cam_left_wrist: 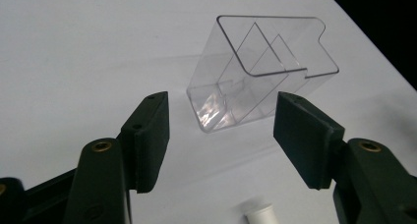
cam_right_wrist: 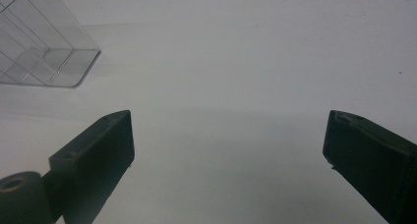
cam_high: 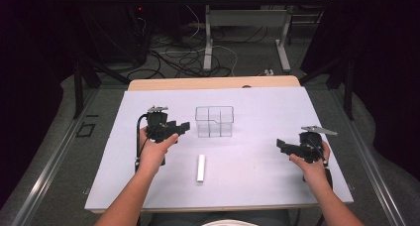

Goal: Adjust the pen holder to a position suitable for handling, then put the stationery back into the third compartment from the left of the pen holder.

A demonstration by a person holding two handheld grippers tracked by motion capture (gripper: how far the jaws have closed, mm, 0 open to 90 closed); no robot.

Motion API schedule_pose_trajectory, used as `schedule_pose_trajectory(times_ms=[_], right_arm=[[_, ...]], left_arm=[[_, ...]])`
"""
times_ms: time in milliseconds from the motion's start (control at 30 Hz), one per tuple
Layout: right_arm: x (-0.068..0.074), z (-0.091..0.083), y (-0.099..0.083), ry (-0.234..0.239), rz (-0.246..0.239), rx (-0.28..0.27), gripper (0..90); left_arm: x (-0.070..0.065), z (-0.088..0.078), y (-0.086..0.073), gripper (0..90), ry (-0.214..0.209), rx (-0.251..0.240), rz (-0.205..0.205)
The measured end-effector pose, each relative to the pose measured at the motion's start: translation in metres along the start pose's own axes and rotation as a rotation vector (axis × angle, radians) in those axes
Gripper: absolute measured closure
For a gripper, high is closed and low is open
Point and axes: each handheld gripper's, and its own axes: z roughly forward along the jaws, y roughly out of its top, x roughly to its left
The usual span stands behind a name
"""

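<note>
A clear plastic box [cam_high: 214,121] with inner dividers stands upright on the white table [cam_high: 257,99]. My left gripper [cam_high: 181,127] hovers just left of it, jaws open and pointing at it. In the left gripper view the box [cam_left_wrist: 265,71] lies beyond the open left gripper [cam_left_wrist: 223,100], untouched by the pads. A small white tube [cam_high: 200,167] lies flat on the table in front of the box, and its end [cam_left_wrist: 256,214] shows below the jaws. My right gripper [cam_high: 281,144] rests open at the right, its jaws [cam_right_wrist: 228,118] wide over bare table, with the box [cam_right_wrist: 44,47] far off.
The white sheet covers a wooden table whose far edge [cam_high: 213,82] shows behind the box. Beyond it are a desk frame [cam_high: 247,37] and loose cables [cam_high: 183,57] on the floor. Dark curtains close in both sides.
</note>
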Motion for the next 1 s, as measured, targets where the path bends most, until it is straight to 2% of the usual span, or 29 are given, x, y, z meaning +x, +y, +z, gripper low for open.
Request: schedule_pose_trajectory(times_ms=[67,200,300,367,400,533,667,833,933,1000], right_arm=[[0.001,0.0,0.0,0.001,0.002,-0.002,4.7],[0.001,-0.001,0.001,0.005,0.005,-0.002,4.8],[0.001,-0.001,0.001,0.008,0.003,-0.001,4.8],[0.001,-0.001,0.001,0.011,-0.003,-0.002,4.8],[0.001,-0.001,0.001,0.011,-0.011,-0.005,4.8],[0.001,-0.001,0.001,0.015,-0.01,-0.003,4.8],[0.001,0.0,0.001,0.016,-0.011,-0.004,4.8],[0.003,-0.001,0.001,0.017,-0.009,-0.002,4.8],[0.002,-0.002,0.001,0.018,-0.016,-0.008,4.8],[0.002,-0.003,0.001,0.019,-0.014,-0.008,4.9]], left_arm=[[-0.001,-0.002,-0.003,38.0,0.009,0.013,0.009],[-0.001,-0.004,-0.008,35.5,0.021,0.028,-0.008],[0.0,-0.002,-0.013,32.7,0.026,0.035,-0.002],[0.001,-0.002,-0.014,29.6,0.022,0.05,-0.013],[0.001,-0.001,-0.015,28.5,0.018,0.04,-0.021],[-0.001,-0.003,-0.016,15.9,-0.008,0.058,-0.04],[-0.004,-0.003,-0.018,15.6,0.019,0.066,-0.057],[-0.007,-0.003,-0.022,13.3,-0.018,0.11,-0.043],[-0.008,-0.001,-0.026,16.4,-0.025,0.12,-0.041],[-0.009,0.001,-0.03,16.4,-0.023,0.114,-0.053]])
